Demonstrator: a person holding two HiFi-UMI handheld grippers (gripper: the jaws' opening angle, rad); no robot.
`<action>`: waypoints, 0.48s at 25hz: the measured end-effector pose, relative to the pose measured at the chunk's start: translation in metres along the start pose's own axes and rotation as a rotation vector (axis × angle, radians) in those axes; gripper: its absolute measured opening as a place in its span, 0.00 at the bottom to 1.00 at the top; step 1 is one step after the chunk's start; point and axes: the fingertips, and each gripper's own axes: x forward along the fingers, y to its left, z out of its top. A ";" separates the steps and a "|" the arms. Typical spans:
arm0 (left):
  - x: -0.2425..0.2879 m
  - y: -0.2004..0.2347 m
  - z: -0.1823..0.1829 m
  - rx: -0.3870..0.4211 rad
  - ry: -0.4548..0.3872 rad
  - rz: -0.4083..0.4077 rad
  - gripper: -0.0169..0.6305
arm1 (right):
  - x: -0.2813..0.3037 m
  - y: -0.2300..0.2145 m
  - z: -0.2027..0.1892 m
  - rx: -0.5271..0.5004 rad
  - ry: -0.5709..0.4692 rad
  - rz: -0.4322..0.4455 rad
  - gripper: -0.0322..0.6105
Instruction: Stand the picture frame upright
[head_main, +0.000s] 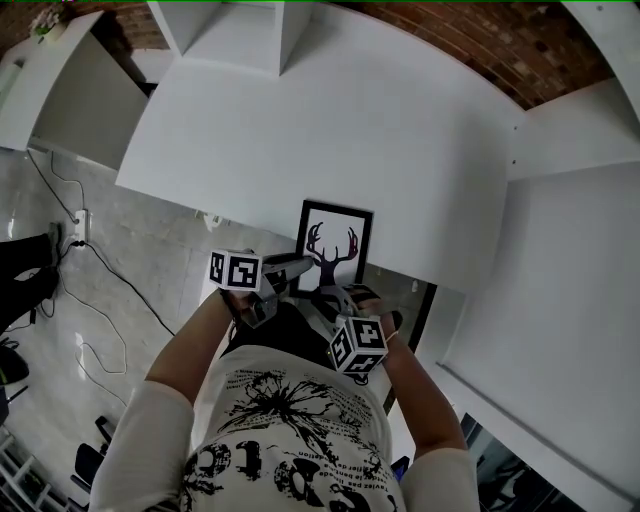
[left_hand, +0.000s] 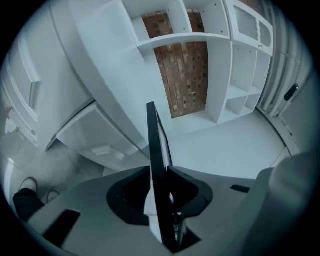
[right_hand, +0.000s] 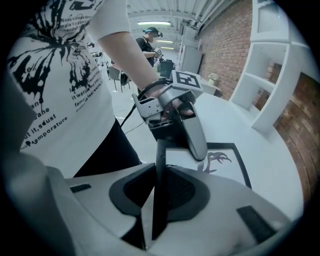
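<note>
A black picture frame with an antler print lies at the near edge of the white table. My left gripper is at its near left corner, my right gripper at its near edge. In the left gripper view the picture frame runs edge-on between the jaws of the left gripper, and both pads touch it. In the right gripper view the right gripper is shut on a thin black edge of the picture frame, which runs to the left gripper just beyond.
White shelving against a brick wall stands beyond the table. A white side unit is on the right. Cables trail on the floor at the left. Another person stands far behind.
</note>
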 end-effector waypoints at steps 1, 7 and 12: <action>0.001 -0.001 -0.001 -0.008 0.008 -0.005 0.16 | 0.000 0.000 0.000 0.002 0.002 -0.002 0.16; 0.003 -0.002 0.000 -0.045 0.026 -0.002 0.15 | 0.001 -0.001 -0.002 0.047 -0.002 0.010 0.16; 0.002 -0.002 -0.001 -0.051 0.046 0.026 0.15 | -0.004 -0.007 -0.003 0.268 -0.074 0.031 0.25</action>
